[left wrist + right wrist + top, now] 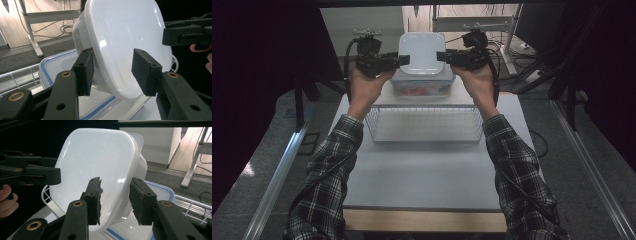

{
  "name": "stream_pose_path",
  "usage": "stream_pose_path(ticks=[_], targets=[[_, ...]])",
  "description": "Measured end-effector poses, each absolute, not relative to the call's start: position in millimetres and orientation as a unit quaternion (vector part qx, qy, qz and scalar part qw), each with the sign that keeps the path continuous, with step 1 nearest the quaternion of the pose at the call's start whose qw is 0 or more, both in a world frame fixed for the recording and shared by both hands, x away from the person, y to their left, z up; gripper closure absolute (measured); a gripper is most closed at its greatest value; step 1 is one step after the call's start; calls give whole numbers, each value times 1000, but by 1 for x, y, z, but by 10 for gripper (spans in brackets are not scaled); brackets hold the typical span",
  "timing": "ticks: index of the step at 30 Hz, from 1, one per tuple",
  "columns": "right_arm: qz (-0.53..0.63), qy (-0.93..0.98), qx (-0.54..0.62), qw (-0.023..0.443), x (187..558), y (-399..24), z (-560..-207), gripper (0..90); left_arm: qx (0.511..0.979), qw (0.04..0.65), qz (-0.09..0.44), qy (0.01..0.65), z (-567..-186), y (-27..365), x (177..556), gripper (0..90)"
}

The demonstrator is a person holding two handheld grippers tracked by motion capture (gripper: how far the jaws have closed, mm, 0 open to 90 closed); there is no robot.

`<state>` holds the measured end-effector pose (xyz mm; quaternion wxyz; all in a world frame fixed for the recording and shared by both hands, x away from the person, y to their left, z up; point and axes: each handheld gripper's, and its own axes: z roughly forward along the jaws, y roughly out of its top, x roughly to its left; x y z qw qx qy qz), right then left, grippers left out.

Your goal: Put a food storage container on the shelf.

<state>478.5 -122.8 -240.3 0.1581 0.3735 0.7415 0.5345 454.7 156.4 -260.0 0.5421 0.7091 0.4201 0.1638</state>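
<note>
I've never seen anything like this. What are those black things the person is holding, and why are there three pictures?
No robot here: a person holds hand-held tongs, one per hand. The top picture comes from a fixed camera above, looking down on the table. The left tongs and the right tongs meet at a white plastic tub, each gripping one edge of it. The other two pictures come from small cameras riding on each pair of tongs, looking along their black jaws. In them, the jaws sit either side of the tub's rim, and the tub hangs above a clear container with a blue seal. A white wire basket stands nearer the person.
</note>
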Motion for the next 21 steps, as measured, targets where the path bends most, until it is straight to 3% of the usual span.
stream_pose_path(ticks=[7,21], targets=[[533,740,377,161,483,-122,-241,566,707,543,165,423,-259,156,459,522],[520,740,386,181,490,-115,-241,556,698,536,171,443,-257,151,470,420]])
